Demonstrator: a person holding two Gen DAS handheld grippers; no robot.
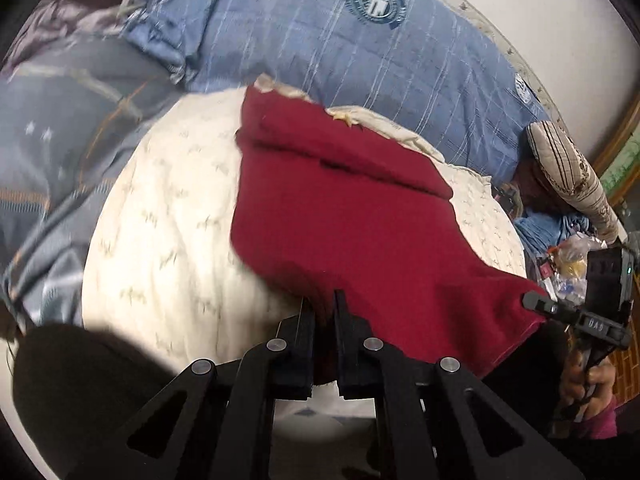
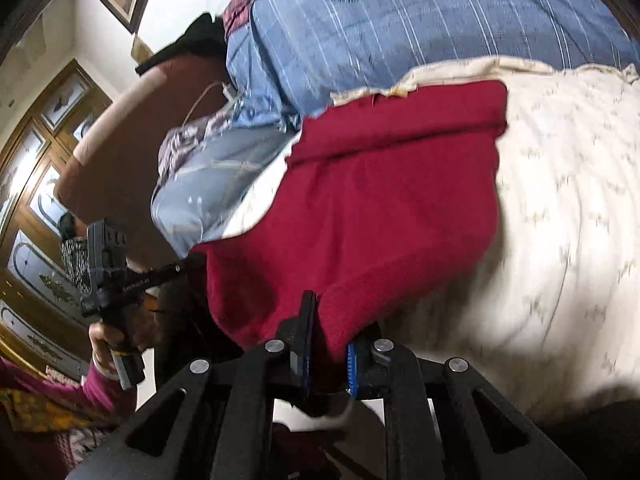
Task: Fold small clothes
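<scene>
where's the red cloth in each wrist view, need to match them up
Left wrist view: the red cloth fills the centre and runs down to the right; the left gripper is shut on its near edge.
Right wrist view: the red cloth sits centre, slightly left; the right gripper is shut on its near edge.
Shared landmark: the blue striped pillow with a round crest, beyond the cloth in both.

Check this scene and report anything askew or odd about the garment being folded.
The red garment lies crooked on the cream quilt: its far end is already folded over, but that fold runs slanted. Its near edge is lifted off the quilt, pinched by the left tool and the right tool. No damage shows.
</scene>
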